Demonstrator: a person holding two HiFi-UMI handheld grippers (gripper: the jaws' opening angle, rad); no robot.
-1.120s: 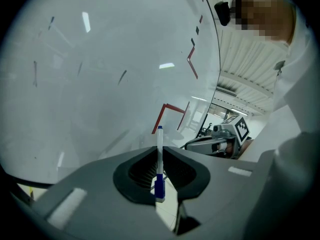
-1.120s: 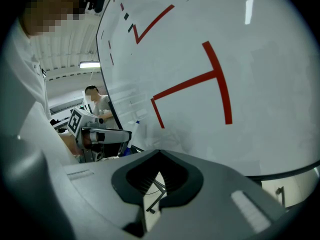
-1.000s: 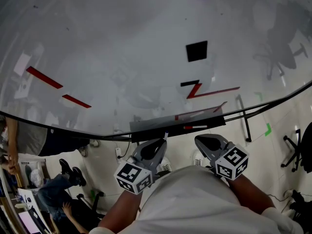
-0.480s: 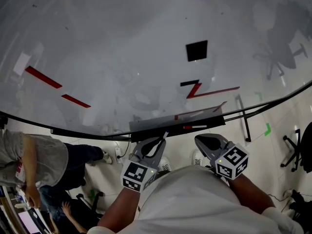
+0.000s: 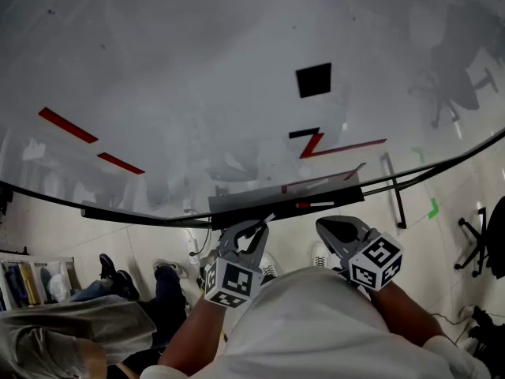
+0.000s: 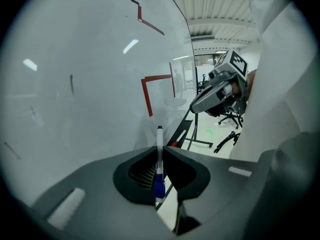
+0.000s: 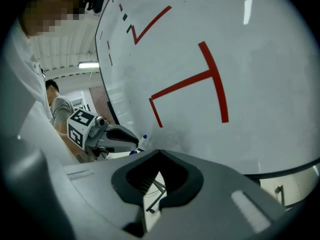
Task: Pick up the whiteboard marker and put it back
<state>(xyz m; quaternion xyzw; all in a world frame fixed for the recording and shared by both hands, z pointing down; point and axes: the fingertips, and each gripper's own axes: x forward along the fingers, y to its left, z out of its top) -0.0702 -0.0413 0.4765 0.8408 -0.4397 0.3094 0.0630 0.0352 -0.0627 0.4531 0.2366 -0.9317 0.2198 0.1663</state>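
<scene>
- left gripper [image 5: 256, 231] clamped on the whiteboard marker [image 6: 159, 159]; pinched mid-barrel, blue end toward the camera, tip pointing forward past the jaws, probably so it can be laid flat
- marker is off the tray [image 5: 252, 204], just below its edge under the whiteboard [image 5: 197, 93]; a red marker [image 5: 316, 205] lies on the tray; put-back looks not yet done
- right gripper [image 7: 159, 156] closed on nothing; held near the left one as a spare
- both forearms low, close to the body, jaws aimed up at the tray
</scene>
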